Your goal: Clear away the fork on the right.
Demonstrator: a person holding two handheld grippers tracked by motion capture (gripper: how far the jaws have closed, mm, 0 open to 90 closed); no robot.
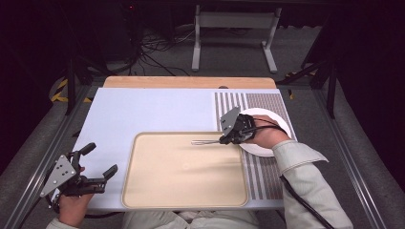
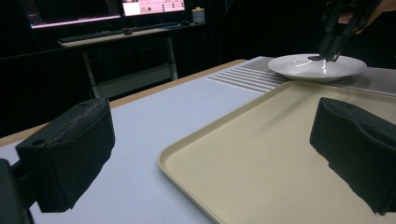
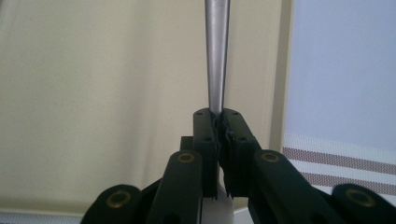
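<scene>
My left claw (image 1: 102, 177) hangs wide open and empty at the desk's (image 1: 143, 109) near-left corner, well away from the work. Next comes the beige tray (image 1: 186, 193). My right claw (image 1: 224, 139) pinches a thin metal utensil (image 1: 204, 142), probably a fork, by its handle; its length points leftward over the tray, away from the white plate (image 1: 272, 119).

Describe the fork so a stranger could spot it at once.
Find the beige tray in the middle of the table. Over its far right corner, beside the white plate, the right gripper is shut on a thin metal fork with its tines pointing left. It is the one shiny metal thing there.
</scene>
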